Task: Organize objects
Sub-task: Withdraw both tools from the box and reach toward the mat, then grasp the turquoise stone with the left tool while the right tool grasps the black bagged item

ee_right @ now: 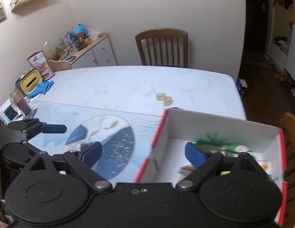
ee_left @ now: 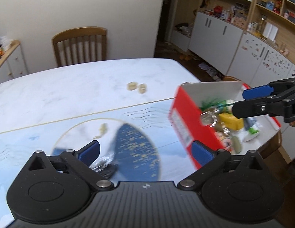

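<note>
We held the left gripper (ee_left: 145, 152) spread and empty above the blue placemat (ee_left: 90, 133). The right gripper (ee_right: 143, 154), also spread, straddled the wall of the red box (ee_right: 219, 125) of clutter. Two beige pieces (ee_left: 137, 87) lay beyond, near a wooden chair (ee_right: 162, 47).

The table (ee_right: 128, 81) is finished in white marble with faint grey veining, and the mat (ee_left: 52, 133) on it is printed pale blue with a dark blue, gold-flecked circle and a thin gold border. The box (ee_left: 187, 114) is coloured red outside and white inside, with green, yellow and silvery items seen in it. Both grippers (ee_left: 145, 150) (ee_right: 143, 152) are made black with blue pads; the chair (ee_right: 162, 47) is brown wood.
</note>
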Demonstrator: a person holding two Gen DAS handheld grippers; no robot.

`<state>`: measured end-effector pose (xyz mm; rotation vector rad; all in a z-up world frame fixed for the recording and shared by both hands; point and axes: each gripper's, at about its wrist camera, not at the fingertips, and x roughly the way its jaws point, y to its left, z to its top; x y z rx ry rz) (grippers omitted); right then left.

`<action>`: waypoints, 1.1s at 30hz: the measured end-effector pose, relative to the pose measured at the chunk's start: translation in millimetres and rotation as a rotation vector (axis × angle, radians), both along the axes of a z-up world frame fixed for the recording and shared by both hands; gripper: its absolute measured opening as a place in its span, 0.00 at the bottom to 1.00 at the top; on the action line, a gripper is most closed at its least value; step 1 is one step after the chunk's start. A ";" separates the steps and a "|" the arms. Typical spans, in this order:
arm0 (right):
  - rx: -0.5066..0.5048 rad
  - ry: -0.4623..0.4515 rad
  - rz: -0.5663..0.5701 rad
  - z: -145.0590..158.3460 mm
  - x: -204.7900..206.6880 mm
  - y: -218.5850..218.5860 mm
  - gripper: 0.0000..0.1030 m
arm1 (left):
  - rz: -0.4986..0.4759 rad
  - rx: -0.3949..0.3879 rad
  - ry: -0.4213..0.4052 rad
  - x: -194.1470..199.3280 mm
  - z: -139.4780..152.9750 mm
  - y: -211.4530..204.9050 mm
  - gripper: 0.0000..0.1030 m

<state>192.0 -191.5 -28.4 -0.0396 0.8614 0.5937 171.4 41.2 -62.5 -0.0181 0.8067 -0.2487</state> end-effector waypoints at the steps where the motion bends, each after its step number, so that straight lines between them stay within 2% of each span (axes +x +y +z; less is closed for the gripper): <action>1: -0.001 0.005 0.004 -1.5 -0.9 7.9 0.90 | 0.010 0.003 0.004 -1.4 -2.7 8.6 1.00; 7: -0.021 0.034 0.030 -12.4 -3.2 60.2 0.90 | 0.049 0.034 0.016 -11.6 -22.6 54.0 1.00; 11: -0.044 0.055 0.041 -23.6 -1.5 94.8 0.90 | 0.052 0.107 -0.002 -16.7 -37.0 71.3 1.00; 14: -0.068 0.084 0.040 -35.9 2.6 117.6 0.90 | 0.047 0.132 -0.010 -19.4 -50.4 80.6 1.00; 24: -0.153 0.192 0.033 -80.6 17.1 171.8 0.90 | 0.024 0.089 0.037 -15.2 -91.2 84.7 1.00; 33: -0.211 0.226 0.047 -104.9 26.7 199.0 0.88 | 0.050 0.063 0.035 -12.9 -110.1 76.3 1.00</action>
